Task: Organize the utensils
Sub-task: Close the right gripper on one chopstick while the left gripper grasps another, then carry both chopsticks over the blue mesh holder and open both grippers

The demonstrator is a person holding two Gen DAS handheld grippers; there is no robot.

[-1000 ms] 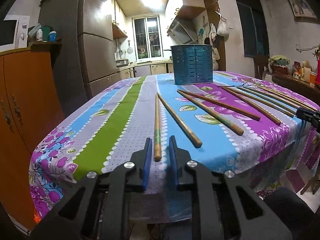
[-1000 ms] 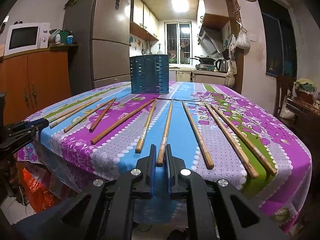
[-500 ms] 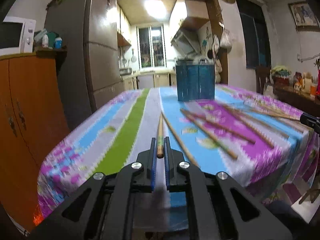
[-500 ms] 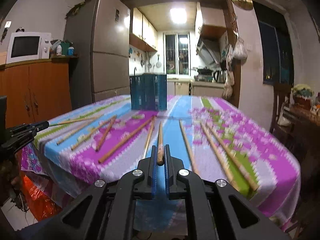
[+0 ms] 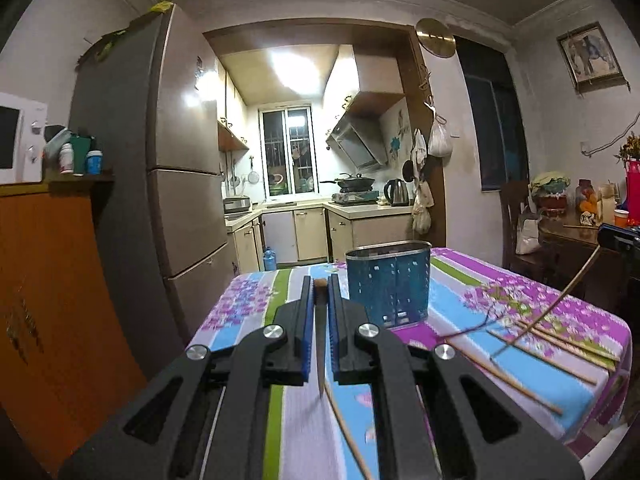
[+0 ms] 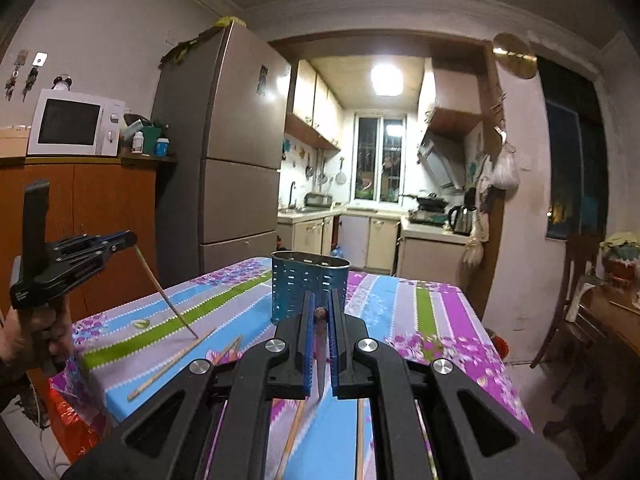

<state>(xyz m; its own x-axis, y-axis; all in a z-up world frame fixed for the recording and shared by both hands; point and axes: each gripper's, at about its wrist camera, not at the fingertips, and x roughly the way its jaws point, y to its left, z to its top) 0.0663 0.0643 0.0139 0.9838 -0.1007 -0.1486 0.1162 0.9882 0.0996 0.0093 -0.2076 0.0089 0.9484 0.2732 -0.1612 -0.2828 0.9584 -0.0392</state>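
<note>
Gripping one chopstick each, the left claw (image 5: pixel 320 304) and the right claw (image 6: pixel 319 322) are closed on the thick ends, so that each stick hangs down from the pads with its thin tip over the worktop (image 5: pixel 460 292). The left chopstick (image 5: pixel 320 344) and the right chopstick (image 6: pixel 320 360) are held clear of the cloth. The blue perforated holder (image 5: pixel 387 284) stands upright further back on the worktop, ahead of both claws, and several loose chopsticks (image 5: pixel 520 376) are left lying on the striped cloth.

A slip is judged the main risk: only a short end is pinched, so a swinging stick could twist out of the pads. A tip could also be caught on the holder's rim if it is brought in too low, and the holder could be tipped. A clash between the two sticks over the narrow opening is possible as well.

Compared with a second ago, both sticks, then flat on the cloth between slightly parted pads, are now pinched and lifted, and both claws are raised higher above the worktop.
</note>
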